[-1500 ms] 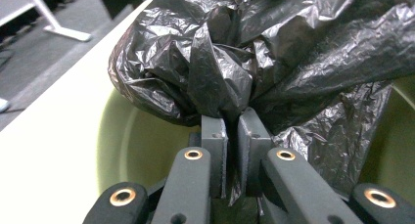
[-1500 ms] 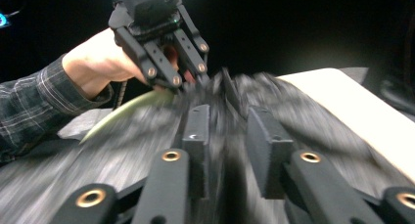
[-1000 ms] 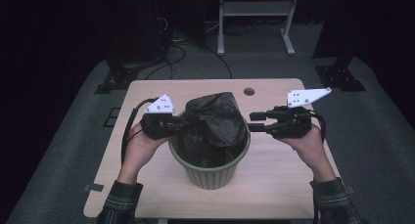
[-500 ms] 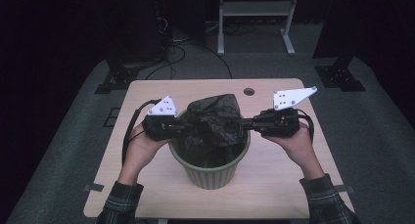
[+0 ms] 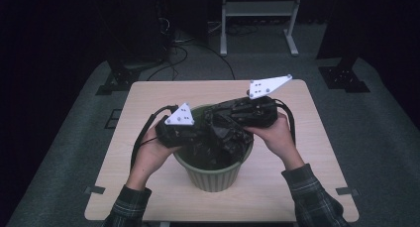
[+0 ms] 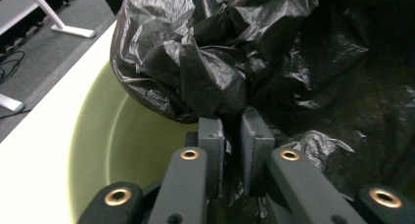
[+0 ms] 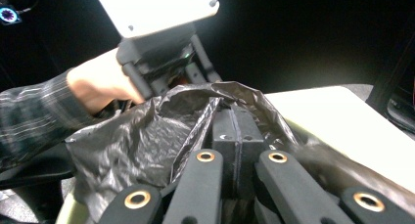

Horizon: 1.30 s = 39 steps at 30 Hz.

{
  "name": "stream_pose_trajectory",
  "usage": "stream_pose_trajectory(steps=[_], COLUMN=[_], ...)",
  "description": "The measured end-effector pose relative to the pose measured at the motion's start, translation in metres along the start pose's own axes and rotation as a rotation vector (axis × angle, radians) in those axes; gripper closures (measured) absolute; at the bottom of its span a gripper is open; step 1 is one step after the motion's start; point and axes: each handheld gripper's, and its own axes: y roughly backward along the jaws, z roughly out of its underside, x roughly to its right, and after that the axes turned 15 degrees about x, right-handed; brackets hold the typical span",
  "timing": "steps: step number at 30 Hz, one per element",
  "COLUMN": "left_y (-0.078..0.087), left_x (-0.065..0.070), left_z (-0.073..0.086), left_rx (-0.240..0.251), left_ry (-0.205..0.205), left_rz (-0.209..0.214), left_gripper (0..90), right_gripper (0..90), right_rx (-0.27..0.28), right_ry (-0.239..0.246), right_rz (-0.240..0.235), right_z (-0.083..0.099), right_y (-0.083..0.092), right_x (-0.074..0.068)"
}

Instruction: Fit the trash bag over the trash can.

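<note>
Nearest the camera, two forearms in plaid sleeves are seen coming in over the pale wooden square table (image 5: 148, 187). Just beyond them the ribbed, pale green plastic bin (image 5: 213, 175) is set on the tabletop, and the crumpled black plastic bag (image 5: 223, 138) is bunched in and above its mouth. The left gripper (image 6: 234, 131) is held at the bin's near-left rim; its jaws have been eased open a touch but are drawn nearly together, and a thin fold of the bag appears to be pinched between them, though the dark film makes this hard to confirm. Further back, the right gripper (image 7: 234, 131) is brought over the bin's far-right rim, jaws clenched flat together with the bag's edge draped over them.
</note>
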Motion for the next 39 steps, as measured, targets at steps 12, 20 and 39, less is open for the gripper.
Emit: stream_pose_trajectory(steps=[12, 20, 39], left_y=[0.022, 0.04, 0.026], left_x=[-0.004, -0.006, -0.008], left_z=[0.008, -0.007, -0.022], left_rx=[0.104, 0.174, 0.179], left_ry=[0.07, 0.061, 0.056], left_rz=[-0.005, -0.004, 0.043], left_gripper=[47.1, 44.8, 56.2], right_gripper=[90.0, 90.0, 90.0], right_rx=[-0.041, -0.062, -0.054], right_ry=[-0.025, -0.026, -0.011], right_rz=[0.012, 0.024, 0.006], right_z=[0.015, 0.02, 0.019], right_y=[-0.015, -0.014, -0.015], right_x=[0.009, 0.01, 0.007])
